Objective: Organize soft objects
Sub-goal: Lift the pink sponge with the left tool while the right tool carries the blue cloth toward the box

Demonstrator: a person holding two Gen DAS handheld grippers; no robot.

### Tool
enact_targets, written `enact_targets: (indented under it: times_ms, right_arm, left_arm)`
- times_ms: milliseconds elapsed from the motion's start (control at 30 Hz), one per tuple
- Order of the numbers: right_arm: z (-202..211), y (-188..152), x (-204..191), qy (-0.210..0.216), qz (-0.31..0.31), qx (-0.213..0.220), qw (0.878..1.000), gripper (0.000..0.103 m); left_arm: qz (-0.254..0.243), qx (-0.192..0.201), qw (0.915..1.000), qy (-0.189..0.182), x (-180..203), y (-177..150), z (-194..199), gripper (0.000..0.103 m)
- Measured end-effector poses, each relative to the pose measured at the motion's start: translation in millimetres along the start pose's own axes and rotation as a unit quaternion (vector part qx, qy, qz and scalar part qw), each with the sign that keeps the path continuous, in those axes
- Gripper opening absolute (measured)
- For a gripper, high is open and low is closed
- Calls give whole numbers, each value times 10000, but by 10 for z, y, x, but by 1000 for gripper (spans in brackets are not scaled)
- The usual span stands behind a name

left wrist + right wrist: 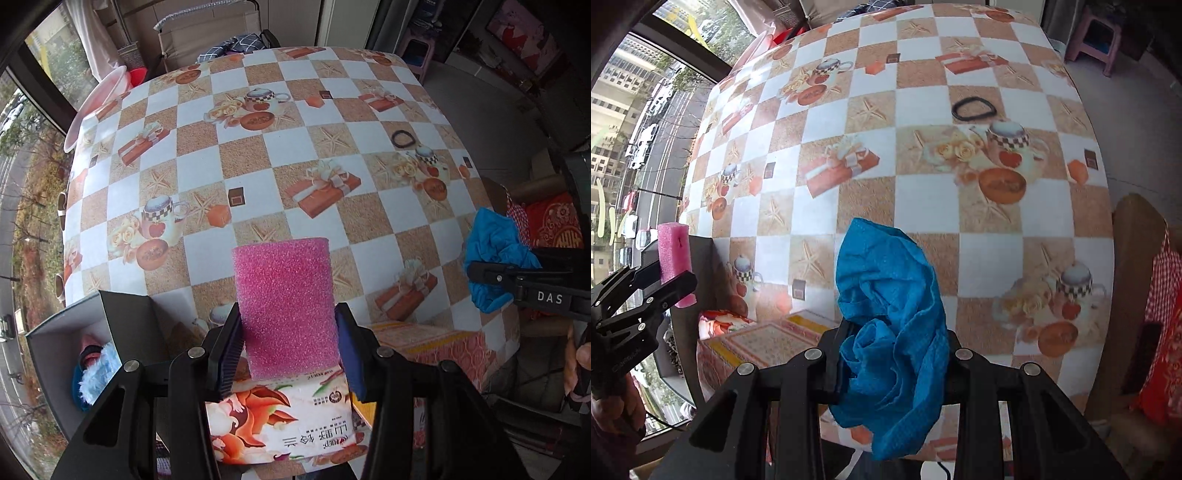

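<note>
While the left wrist view looks across the checkered table [258,155], the left gripper [288,343] has its jaws pressed against both sides of an upright pink sponge [286,306], which is lifted over the table's near edge. Directly beneath the sponge lies a flowered tissue pack [280,421]. Toward the near left corner stands an open grey box [74,350] with a pale blue fluffy item [98,373] inside. A black hair tie [402,139] lies flat toward the far right of the table. At the right edge, the right gripper [491,273] carries a blue cloth [495,254].

In the right wrist view, the right gripper [894,350] is clamped on the crumpled blue cloth [890,317], which bulges up between the jaws and hangs down below them, over the table's [923,206] near edge. The hair tie [974,108] rests beyond, well apart from the cloth. At the left edge the left gripper [670,280] holds the pink sponge [675,258] upright. A patterned orange box [764,347] sits near the table's near left corner.
</note>
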State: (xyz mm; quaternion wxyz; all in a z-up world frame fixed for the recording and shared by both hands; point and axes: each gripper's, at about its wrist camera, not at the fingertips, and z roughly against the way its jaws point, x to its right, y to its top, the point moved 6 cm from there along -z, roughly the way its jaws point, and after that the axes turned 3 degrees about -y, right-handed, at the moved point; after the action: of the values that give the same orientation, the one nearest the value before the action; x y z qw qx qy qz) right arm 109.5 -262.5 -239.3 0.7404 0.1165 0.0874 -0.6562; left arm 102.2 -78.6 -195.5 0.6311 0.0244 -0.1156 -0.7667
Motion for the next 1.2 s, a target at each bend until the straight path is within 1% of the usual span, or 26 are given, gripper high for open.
enact_targets:
  times_ms: [133,300,433,567,733,900,1067,1200]
  right_arm:
    - [22,-297,45,-79,-127,-33,9999,34]
    - [58,-623,-8,-69,-228,-91,9997,34]
    - [39,-916,-145,-31,-224,-205,9995,34]
    - [-16,-1194,-313,24,-168,-369,9992,34]
    - [-85,-1475,-535,122,-15,-580,9982,34]
    - [-121,-1534,-844,157,388,-666,9969,34]
    - [-98,-1480,-1243,122,1048,-625,9924,34]
    - [-83,-1405,-1557,84,1473,-597,9873,34]
  left_arm:
    - [-22,-52,10000,-70,30,-249,63,52]
    - [-87,-96,9998,-132,41,-568,137,52]
    - [-199,-143,9994,-231,56,-827,195,52]
    - [-267,-136,9993,-237,33,-1036,275,52]
    - [-115,3,9995,-293,-100,-1185,418,52]
    - [204,140,9994,-233,-360,-1281,525,52]
    - [566,242,9980,-157,-642,-1429,618,52]
    - [914,309,9953,-95,-878,-1545,674,52]
